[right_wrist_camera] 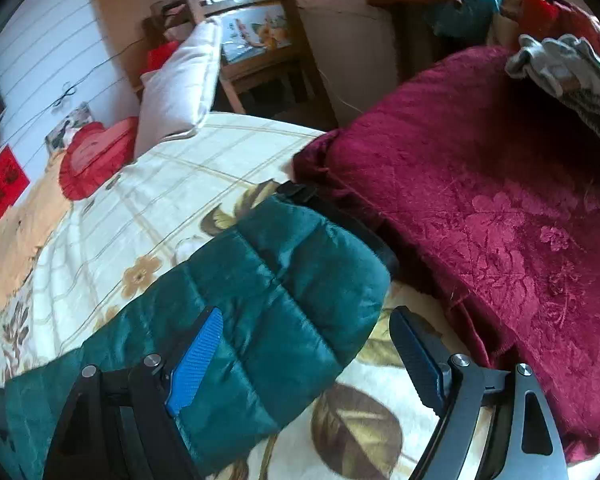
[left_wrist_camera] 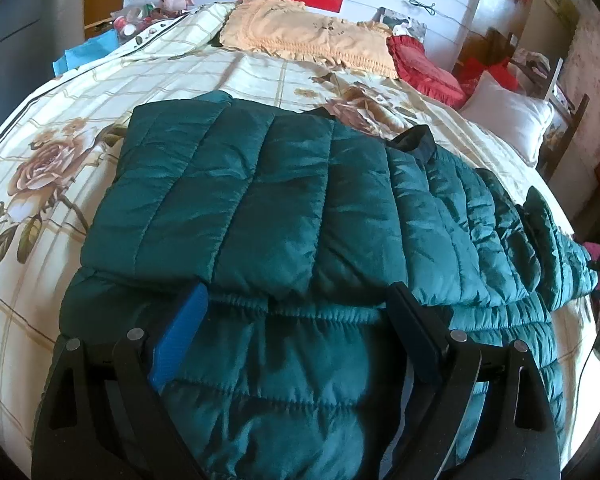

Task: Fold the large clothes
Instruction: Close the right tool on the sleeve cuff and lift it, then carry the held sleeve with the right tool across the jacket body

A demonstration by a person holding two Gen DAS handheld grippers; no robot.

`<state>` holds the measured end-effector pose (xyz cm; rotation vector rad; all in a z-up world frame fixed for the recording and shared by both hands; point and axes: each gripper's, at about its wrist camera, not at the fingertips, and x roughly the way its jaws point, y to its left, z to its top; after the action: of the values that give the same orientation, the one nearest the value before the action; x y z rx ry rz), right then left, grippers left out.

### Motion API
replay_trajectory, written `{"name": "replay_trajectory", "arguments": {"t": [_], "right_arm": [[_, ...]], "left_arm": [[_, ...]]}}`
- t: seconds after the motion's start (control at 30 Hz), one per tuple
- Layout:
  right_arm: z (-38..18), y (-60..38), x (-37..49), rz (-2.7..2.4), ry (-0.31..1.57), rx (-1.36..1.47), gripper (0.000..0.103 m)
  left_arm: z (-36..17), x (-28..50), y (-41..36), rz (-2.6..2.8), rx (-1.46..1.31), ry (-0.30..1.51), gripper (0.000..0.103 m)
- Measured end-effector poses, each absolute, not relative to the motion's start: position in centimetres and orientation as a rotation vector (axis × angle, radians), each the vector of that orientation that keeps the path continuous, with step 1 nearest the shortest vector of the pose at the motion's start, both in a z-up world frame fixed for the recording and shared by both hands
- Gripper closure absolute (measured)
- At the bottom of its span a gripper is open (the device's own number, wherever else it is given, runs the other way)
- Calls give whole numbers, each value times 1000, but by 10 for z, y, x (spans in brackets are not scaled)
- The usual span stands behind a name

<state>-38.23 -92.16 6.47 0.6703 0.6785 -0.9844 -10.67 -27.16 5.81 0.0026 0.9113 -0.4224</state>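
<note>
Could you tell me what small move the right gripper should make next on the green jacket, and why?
Probably ease the right gripper forward and close on the sleeve. Its jaws stand wide with nothing pressed between them, and the sleeve still lies stretched out across the bedspread beside the red blanket, not yet folded in.

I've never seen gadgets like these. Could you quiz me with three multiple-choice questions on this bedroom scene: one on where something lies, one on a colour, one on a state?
1. Where does the puffer jacket lie?
A. on the flowered bedspread
B. on a chair
C. on the floor

2. What colour is the jacket?
A. yellow
B. dark green
C. white

3. How do the jaws of the right gripper stand?
A. clamped on a pillow
B. shut on nothing
C. apart, over a sleeve

Answers: 1 A, bedspread shows all round it. 2 B, both views show green. 3 C, the fingers stand wide apart.
</note>
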Motion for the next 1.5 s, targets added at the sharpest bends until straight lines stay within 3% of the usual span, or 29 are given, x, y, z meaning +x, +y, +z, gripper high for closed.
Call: {"name": "replay_trajectory", "arguments": {"t": [0.17, 0.3, 0.4, 0.53, 0.63, 0.97, 1.5], "right_arm": [[54, -934, -379, -993, 682, 710, 21], [51, -938, -372, -985, 686, 713, 30], [50, -938, -368, -996, 699, 679, 46], [52, -938, -366, -978, 712, 643, 79], [57, -938, -373, -942, 672, 669, 89], [106, -900, -394, -759, 494, 664, 92], [155, -805, -359, -574, 520, 528, 92]], "left_arm": [[57, -107, -273, -428, 8, 915, 12], [57, -107, -272, -428, 10, 919, 12], [56, -107, -273, -427, 13, 922, 12], [55, -106, -273, -426, 16, 924, 12], [55, -107, -273, -427, 16, 923, 12], [57, -111, -268, -428, -6, 907, 12], [81, -125, -256, -459, -17, 862, 12]]}}
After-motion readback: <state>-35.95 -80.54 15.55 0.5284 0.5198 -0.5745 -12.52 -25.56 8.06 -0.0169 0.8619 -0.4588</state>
